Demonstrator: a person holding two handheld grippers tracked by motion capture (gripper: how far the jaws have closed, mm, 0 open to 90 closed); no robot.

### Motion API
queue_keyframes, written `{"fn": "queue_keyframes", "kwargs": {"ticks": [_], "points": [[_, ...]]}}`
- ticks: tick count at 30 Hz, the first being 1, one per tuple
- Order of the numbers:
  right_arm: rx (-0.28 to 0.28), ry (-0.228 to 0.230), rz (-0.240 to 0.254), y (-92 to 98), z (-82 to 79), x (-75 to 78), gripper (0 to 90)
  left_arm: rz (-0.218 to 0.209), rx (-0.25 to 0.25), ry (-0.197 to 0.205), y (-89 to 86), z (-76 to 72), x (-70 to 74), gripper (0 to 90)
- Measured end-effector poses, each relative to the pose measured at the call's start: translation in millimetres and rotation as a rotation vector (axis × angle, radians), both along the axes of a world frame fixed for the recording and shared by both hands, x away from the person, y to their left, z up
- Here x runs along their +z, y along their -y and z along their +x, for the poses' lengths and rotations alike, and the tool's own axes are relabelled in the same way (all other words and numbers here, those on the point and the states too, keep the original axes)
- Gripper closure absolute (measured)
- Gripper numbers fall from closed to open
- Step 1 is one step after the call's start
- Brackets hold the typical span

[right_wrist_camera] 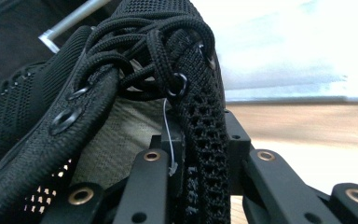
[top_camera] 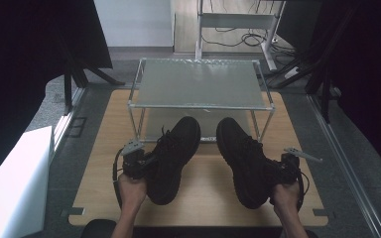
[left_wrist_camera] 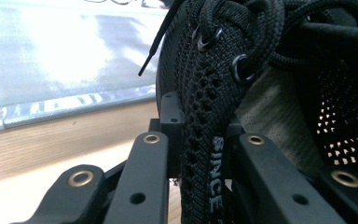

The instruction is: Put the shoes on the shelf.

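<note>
Two black knit sneakers hang over the wooden table [top_camera: 206, 188], toes toward the rack. My left gripper [top_camera: 141, 161] is shut on the outer collar wall of the left sneaker [top_camera: 173, 156]; in the left gripper view the jaws pinch the mesh side of that sneaker [left_wrist_camera: 205, 154] beside its eyelets. My right gripper [top_camera: 278, 171] is shut on the outer collar wall of the right sneaker [top_camera: 240, 158]; in the right gripper view the perforated wall of this sneaker [right_wrist_camera: 207, 154] sits squeezed between the jaws, laces bunched above it.
A two-level metal shoe rack [top_camera: 201, 82] with grey shelves stands at the table's far side, just beyond the toes. A white box [top_camera: 12, 183] sits off the table at the left. Dark stands and cables lie on the floor around.
</note>
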State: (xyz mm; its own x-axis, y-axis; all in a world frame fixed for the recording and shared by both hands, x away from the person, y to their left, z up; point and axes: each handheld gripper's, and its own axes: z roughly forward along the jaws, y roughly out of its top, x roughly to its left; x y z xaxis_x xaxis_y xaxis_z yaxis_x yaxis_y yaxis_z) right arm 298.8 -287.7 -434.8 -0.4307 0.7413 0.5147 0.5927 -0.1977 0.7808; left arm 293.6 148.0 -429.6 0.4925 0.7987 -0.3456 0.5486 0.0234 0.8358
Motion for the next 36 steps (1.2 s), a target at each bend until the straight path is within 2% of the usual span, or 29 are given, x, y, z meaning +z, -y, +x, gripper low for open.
{"fn": "queue_keyframes", "kwargs": {"ticks": [3, 11, 13, 17, 23, 28, 32, 36], "points": [[0.014, 0.007, 0.026, -4.0, 0.3, 5.8, 76.6, -0.031, 0.007, 0.009, -0.6, -2.0, 5.1, 78.9], [0.027, 0.030, 0.085, -13.2, 3.1, 23.3, 76.5, -0.066, 0.054, 0.053, 1.7, -6.3, 22.2, 78.8], [0.027, 0.021, 0.124, -15.5, 7.3, 28.8, 76.5, -0.075, 0.059, 0.054, 2.7, -5.3, 25.7, 78.6], [0.015, 0.009, 0.163, -19.4, 14.0, 35.3, 76.5, -0.097, 0.068, 0.057, 5.8, -1.9, 32.4, 78.5], [0.001, 0.015, 0.175, -25.0, 21.2, 45.5, 76.5, -0.141, 0.083, 0.056, 8.7, 6.4, 41.6, 78.5], [-0.019, 0.015, 0.187, -33.6, 33.7, 61.0, 76.5, -0.183, 0.097, 0.054, 11.9, 18.4, 51.2, 78.4], [-0.022, 0.015, 0.192, -37.4, 40.0, 66.9, 76.5, -0.213, 0.107, 0.051, 14.4, 28.6, 57.9, 78.4], [-0.036, 0.009, 0.197, -42.0, 50.5, 73.0, 76.5, -0.211, 0.121, 0.044, 16.0, 38.5, 62.8, 78.3]]}}
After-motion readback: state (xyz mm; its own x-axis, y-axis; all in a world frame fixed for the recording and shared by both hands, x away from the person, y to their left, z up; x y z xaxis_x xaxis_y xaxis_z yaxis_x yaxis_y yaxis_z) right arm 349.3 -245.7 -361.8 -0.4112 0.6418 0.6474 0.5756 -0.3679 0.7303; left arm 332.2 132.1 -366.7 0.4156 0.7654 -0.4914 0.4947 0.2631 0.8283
